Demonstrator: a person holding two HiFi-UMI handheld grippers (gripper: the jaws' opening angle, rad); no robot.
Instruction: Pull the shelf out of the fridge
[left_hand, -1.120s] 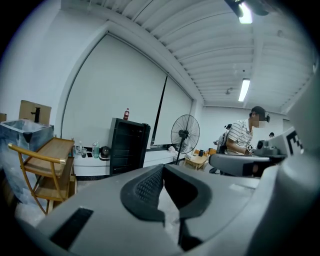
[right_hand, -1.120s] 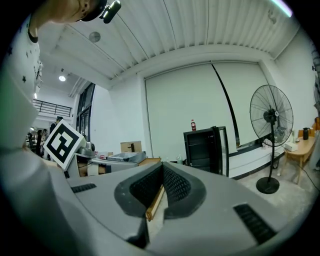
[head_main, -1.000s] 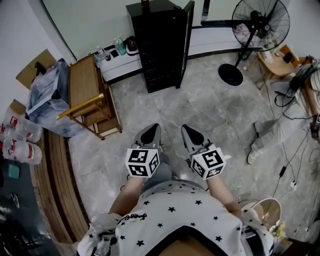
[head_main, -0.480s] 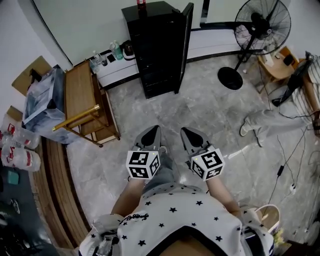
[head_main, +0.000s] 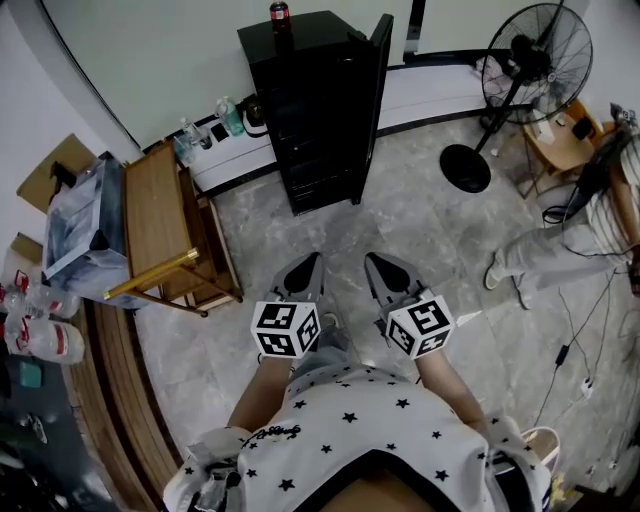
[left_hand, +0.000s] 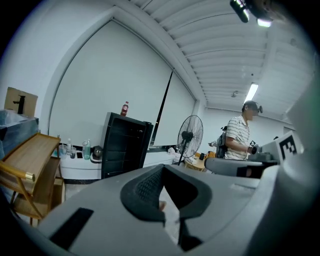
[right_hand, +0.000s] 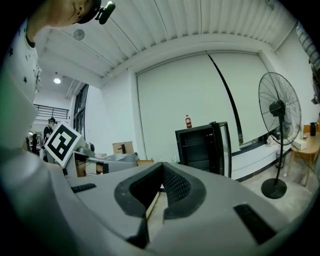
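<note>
left claw: clenched, tips together, nothing between; held low in front of the body, nose toward 12 o'clock; marker cube at its rear
left claw, own camera: dark pads meeting at the tip, bare
right claw: clenched, empty; just beside the left claw, not touching it, nose toward 12 o'clock
right claw, own camera: pads pressed together at the tip, nothing gripped
fridge: black, upright against the pale wall, 12 o'clock from both claws, well apart from them
fridge door: swung open, standing out at the cabinet's 3 o'clock side
shelf: inside the fridge, seated in the cabinet; thin horizontal line in the dark interior, several levels, no claw on any
red-label bottle: upright on top of the fridge
fan: pedestal type, on the floor at 1 o'clock, past the open door
low white worktop: along the wall at the fridge's 9 o'clock side; small bottles standing on it
wooden rack: 10 o'clock, near the worktop
clear bin: touching the rack's 9 o'clock side
person: striped top, 3 o'clock, well apart from the claws
floor: grey stone tile between claws and fridge
</note>
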